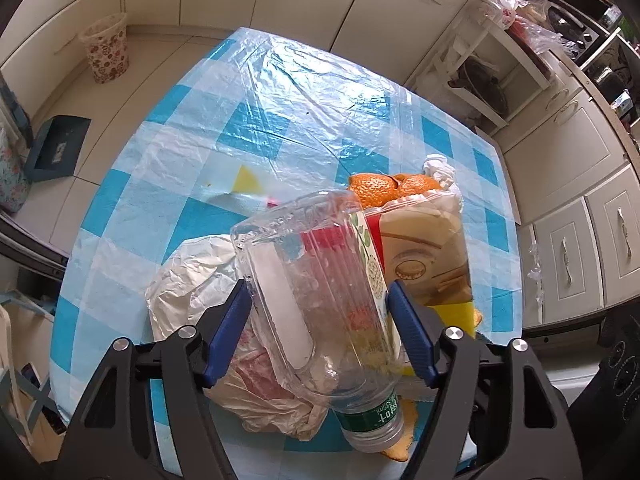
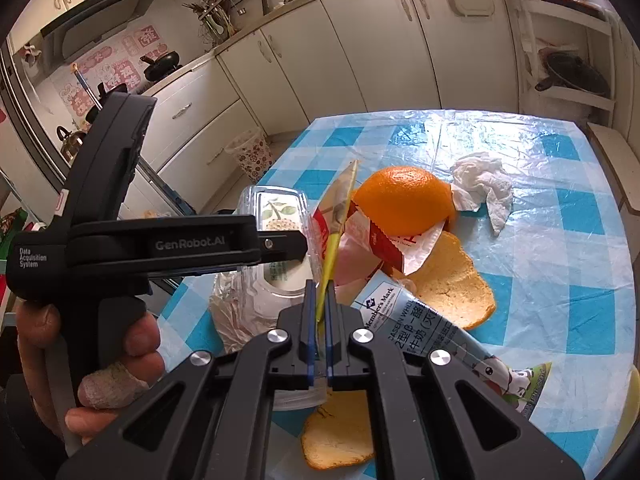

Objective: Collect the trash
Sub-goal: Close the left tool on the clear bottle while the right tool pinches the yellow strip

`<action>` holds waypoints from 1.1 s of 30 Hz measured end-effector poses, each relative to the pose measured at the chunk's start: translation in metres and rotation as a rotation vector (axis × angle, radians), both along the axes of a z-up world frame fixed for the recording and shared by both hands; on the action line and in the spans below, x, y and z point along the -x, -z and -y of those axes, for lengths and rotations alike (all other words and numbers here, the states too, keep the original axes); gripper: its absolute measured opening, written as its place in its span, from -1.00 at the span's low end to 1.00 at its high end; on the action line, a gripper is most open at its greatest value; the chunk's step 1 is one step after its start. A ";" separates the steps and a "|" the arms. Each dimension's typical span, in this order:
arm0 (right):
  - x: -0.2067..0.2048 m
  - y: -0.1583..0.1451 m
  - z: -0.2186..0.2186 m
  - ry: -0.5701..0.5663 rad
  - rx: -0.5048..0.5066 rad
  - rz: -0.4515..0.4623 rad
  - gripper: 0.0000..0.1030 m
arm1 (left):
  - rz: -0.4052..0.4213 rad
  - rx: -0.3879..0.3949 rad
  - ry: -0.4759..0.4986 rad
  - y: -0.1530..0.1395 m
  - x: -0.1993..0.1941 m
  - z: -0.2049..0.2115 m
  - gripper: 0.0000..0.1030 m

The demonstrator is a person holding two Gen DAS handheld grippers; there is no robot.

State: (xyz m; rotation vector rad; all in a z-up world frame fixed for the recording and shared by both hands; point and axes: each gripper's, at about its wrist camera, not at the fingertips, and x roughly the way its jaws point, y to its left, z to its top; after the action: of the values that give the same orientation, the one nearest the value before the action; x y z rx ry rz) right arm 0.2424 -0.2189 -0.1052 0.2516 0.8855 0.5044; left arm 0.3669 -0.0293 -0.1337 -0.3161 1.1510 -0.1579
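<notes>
Your left gripper (image 1: 320,336) clamps a clear bottle (image 1: 316,300), right gripper (image 2: 319,316) pinches a yellow wrapper (image 2: 338,224); checked tablecloth (image 2: 560,220), cream kitchen cabinets (image 2: 352,40)

Left wrist view: sits just behind its own fingers, looks steeply down, very near the trash pile on the checked table (image 1: 168,184). Right wrist view: shallower tilt, faces across the table toward the kitchen cabinets (image 2: 360,52). Both views share the clear bottle (image 1: 320,292), orange peel (image 2: 404,196) and floral bin (image 1: 106,48).
</notes>
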 end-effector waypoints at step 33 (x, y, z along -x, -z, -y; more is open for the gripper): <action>0.023 -0.040 0.050 0.095 -0.265 0.155 -0.94 | 0.104 0.294 0.037 -0.035 0.025 -0.037 0.02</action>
State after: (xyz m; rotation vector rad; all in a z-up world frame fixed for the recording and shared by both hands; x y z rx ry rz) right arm 0.2193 -0.2692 -0.0651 0.4881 0.6518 0.5449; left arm 0.3421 0.0079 -0.0986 -0.5400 1.0311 -0.3741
